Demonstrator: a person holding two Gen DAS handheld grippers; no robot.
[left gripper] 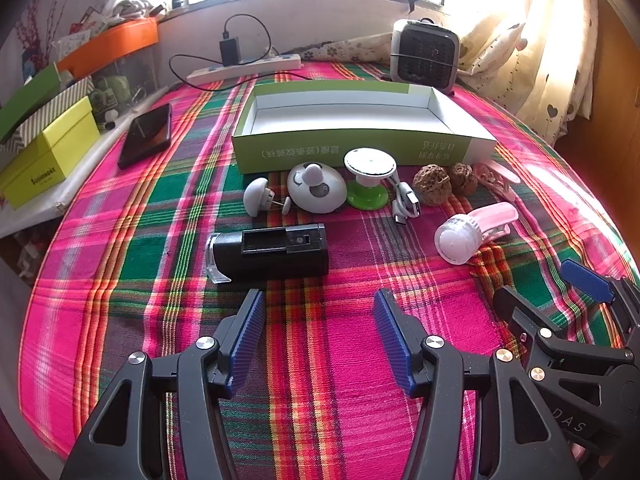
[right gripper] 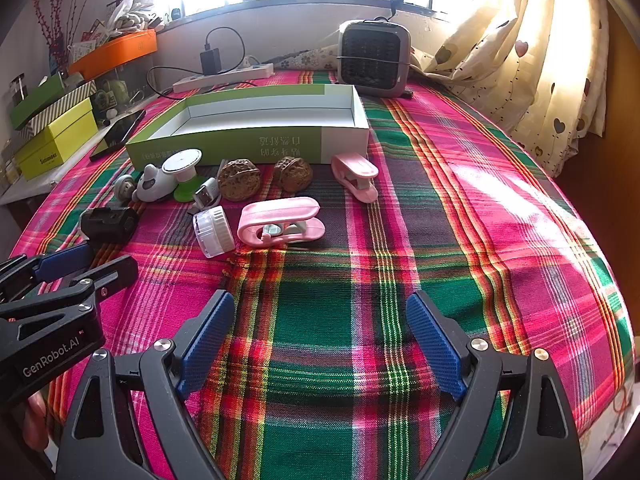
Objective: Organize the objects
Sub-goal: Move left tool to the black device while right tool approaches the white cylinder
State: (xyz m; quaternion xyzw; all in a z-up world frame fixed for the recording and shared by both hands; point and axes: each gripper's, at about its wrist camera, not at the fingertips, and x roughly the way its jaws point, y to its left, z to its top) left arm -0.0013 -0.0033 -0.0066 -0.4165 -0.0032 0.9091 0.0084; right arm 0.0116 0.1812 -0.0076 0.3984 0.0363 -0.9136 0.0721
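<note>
Black device (left gripper: 276, 250) just beyond left claw (left gripper: 318, 338)

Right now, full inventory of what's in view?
box: 1, green and white, open, mid-table
black device: 1, in front of the left tongs
white round gadgets: 3, one on a green base, by the box front
USB cable: 1, white
walnuts: 2, brown
pink clips: 2
clear cap: 1
phone: 1, black, left edge
heater: 1, grey, back
power strip: 1, white
left tongs: open, empty
right tongs: open, empty
</note>
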